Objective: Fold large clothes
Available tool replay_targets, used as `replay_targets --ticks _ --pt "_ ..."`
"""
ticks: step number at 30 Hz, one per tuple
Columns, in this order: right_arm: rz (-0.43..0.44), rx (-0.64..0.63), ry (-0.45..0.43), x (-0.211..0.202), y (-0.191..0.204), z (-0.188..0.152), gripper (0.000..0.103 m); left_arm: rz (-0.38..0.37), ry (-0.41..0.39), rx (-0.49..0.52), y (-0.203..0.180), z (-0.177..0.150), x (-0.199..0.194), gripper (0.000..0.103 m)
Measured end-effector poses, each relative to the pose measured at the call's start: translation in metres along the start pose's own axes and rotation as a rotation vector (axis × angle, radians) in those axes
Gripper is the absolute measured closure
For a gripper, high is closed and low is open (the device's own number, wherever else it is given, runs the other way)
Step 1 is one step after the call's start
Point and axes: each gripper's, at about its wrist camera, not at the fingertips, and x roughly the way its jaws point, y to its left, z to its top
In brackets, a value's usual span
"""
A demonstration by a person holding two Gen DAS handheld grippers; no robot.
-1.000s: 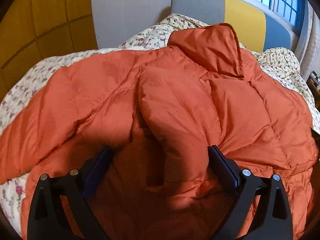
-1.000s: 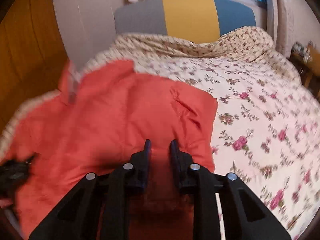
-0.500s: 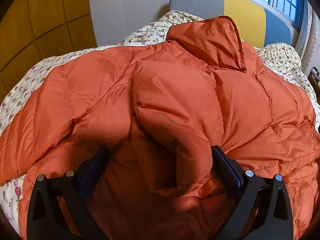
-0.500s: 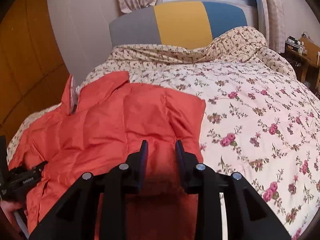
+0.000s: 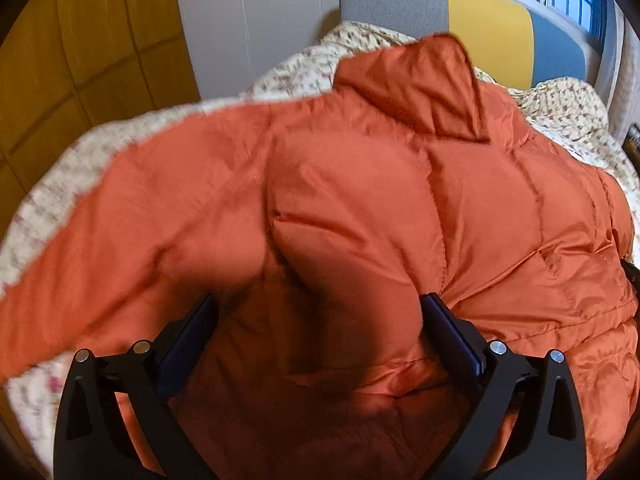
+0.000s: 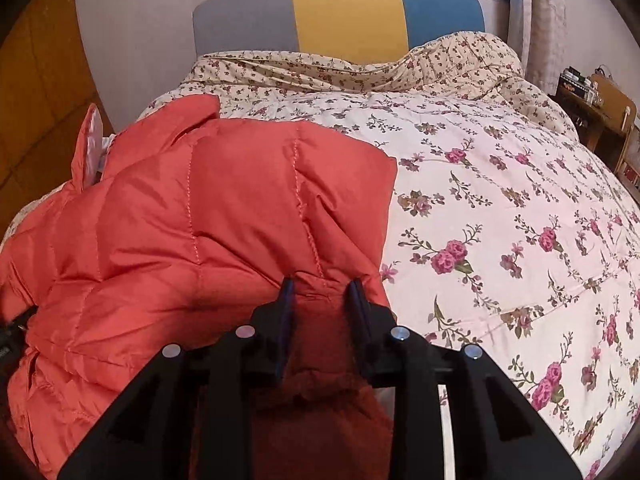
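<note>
An orange puffer jacket lies spread on the bed, back up, with its hood toward the headboard. My left gripper hovers low over the jacket's near part, open wide. A folded sleeve bulges between its fingers and touches only the right finger. In the right wrist view the same jacket fills the left half. My right gripper has a bunch of the jacket's right edge between its pads, and its jaws are opening.
A floral quilt covers the bed to the right of the jacket. A grey, yellow and blue headboard stands at the far end. Yellow wall panels run along the left. A wooden bedside stand sits at the far right.
The right gripper's jaws have spread from a tight pinch to a wider gap, and it has sunk a little toward the bed. The left gripper stays wide open; its view rolled slightly.
</note>
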Motion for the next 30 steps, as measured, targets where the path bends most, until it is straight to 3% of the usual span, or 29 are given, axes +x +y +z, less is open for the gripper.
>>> replay_targets --ticks 3,5,9,12,15,18,21,26,30 --pt "0.002 0.001 -0.001 0.0 0.0 -0.001 0.075 -0.033 -0.102 -0.039 -0.005 0.016 -0.024 0.003" --pt "0.001 0.0 0.0 0.0 0.0 -0.001 0.075 -0.036 -0.116 -0.042 -0.012 0.028 -0.023 0.003" --pt "0.0 -0.001 -0.001 0.0 0.0 -0.001 0.075 0.021 -0.015 0.043 -0.027 0.031 0.021 0.003" --pt "0.0 -0.002 -0.001 0.0 0.0 -0.001 0.075 -0.049 0.028 -0.001 -0.018 0.023 0.041 0.003" --pt "-0.016 -0.016 -0.006 -0.003 0.003 0.0 0.075 -0.058 0.039 -0.006 -0.016 0.023 0.045 0.003" --pt "0.068 0.0 -0.099 -0.025 0.002 0.009 0.073 -0.06 0.038 -0.01 -0.017 0.021 0.045 0.003" --pt "0.059 -0.039 -0.15 -0.027 0.01 0.025 0.072 -0.055 0.036 -0.007 -0.019 0.019 0.043 0.003" --pt "0.053 0.002 -0.017 0.027 0.008 0.039 0.068 -0.064 0.036 -0.013 -0.019 0.018 0.045 0.003" --pt "0.037 -0.003 -0.004 0.039 0.01 0.038 0.068 -0.083 0.039 -0.025 -0.017 0.017 0.049 0.003"
